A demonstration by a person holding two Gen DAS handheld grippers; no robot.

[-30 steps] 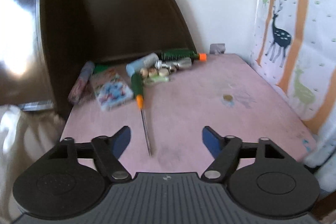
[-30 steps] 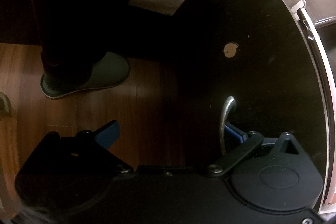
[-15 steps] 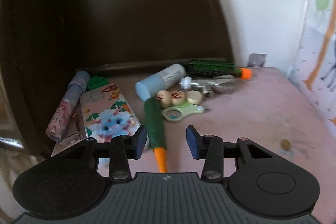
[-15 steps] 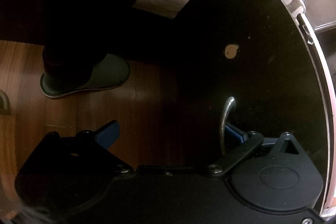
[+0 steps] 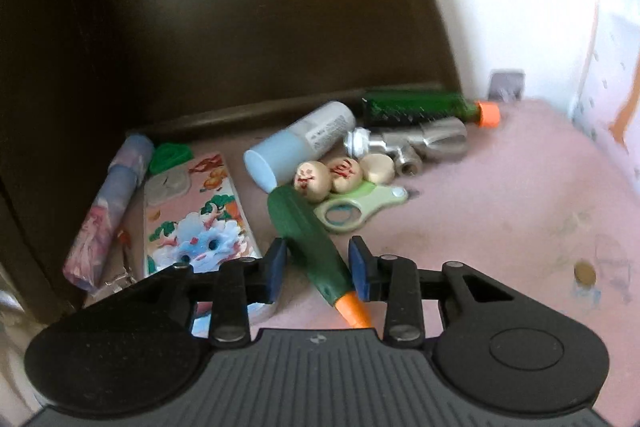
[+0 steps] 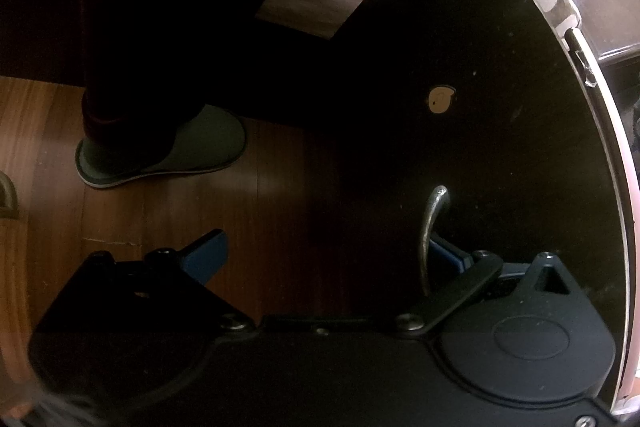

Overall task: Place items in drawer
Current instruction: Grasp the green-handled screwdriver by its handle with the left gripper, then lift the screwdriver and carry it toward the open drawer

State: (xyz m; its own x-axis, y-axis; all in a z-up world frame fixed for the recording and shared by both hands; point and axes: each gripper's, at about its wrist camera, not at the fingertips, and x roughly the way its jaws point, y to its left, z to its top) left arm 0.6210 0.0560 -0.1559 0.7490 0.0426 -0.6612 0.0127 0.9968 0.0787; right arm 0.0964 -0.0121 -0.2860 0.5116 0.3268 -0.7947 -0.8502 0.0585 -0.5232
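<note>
A screwdriver with a green handle (image 5: 308, 239) and orange collar lies on the pink tabletop (image 5: 480, 227). My left gripper (image 5: 317, 253) straddles that handle and its jaws are closing. The right pad sits at the handle's side, and a gap shows between the left pad and the handle. In the right wrist view, my right gripper (image 6: 324, 253) stands open against the dark drawer front (image 6: 480, 147). Its right finger (image 6: 444, 251) is tucked behind the curved metal drawer handle (image 6: 434, 223), and its left finger hangs free over the floor.
Behind the screwdriver lie a cartoon-print case (image 5: 196, 223), a blue-capped bottle (image 5: 300, 143), wooden discs (image 5: 314, 179), a pale green clipper (image 5: 352, 211), a metal fitting (image 5: 424, 141), another green tool (image 5: 416, 105) and a pink tube (image 5: 108, 215). A person's slippered foot (image 6: 168, 155) stands on the wood floor.
My left gripper has travelled forward to the pile, and its jaws have narrowed from wide open to either side of the screwdriver handle. The right gripper has not moved.
</note>
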